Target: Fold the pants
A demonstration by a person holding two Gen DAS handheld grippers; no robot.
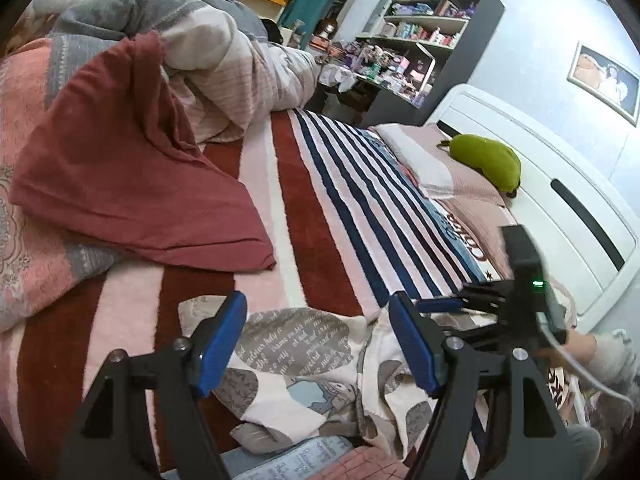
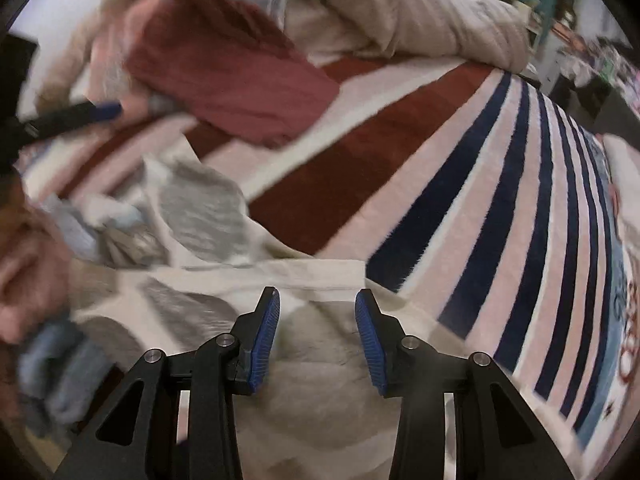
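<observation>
Pants (image 1: 312, 364) crumpled on striped blanket (image 1: 320, 208), both claws spread above them

Left gripper (image 1: 318, 344) wide apart, blue pads either side of patterned cream-and-grey cloth, pinching nothing; right gripper (image 2: 317, 336) likewise parted over pale fabric, view blurred. Red garment (image 1: 136, 160) further up bed, well apart from pants; green plush (image 1: 486, 160) by white headboard (image 1: 560, 184)

Cream pants (image 1: 304, 364) bear grey text patches; the blanket (image 1: 328, 200) has maroon, pink and navy stripes; blue gripper pads (image 1: 222, 344).
</observation>
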